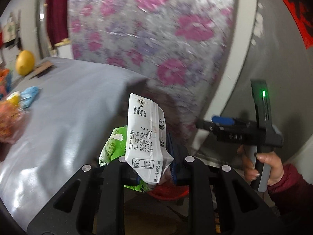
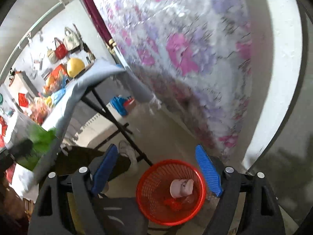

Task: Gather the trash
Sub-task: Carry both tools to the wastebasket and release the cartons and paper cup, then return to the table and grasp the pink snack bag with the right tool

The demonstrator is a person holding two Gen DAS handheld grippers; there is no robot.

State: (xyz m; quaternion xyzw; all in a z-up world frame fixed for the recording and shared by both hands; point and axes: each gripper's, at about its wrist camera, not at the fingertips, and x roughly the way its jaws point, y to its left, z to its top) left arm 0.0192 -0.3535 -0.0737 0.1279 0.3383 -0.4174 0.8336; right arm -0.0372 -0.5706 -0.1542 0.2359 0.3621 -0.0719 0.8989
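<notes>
My left gripper is shut on a crumpled white and green drink carton, which sticks up from the jaws just past the grey table's edge. The rim of a red mesh basket shows below it. In the right wrist view the basket stands on the floor, holding a white cup and red scraps. My right gripper hangs open over it, with nothing between the blue pads. The carton appears there as a green blur at the left.
A flowered, plastic-wrapped mattress leans on the wall behind. On the table lie a yellow round fruit and bright wrappers. Black folding legs and a blue box are under it. A person's white shoe is near the basket.
</notes>
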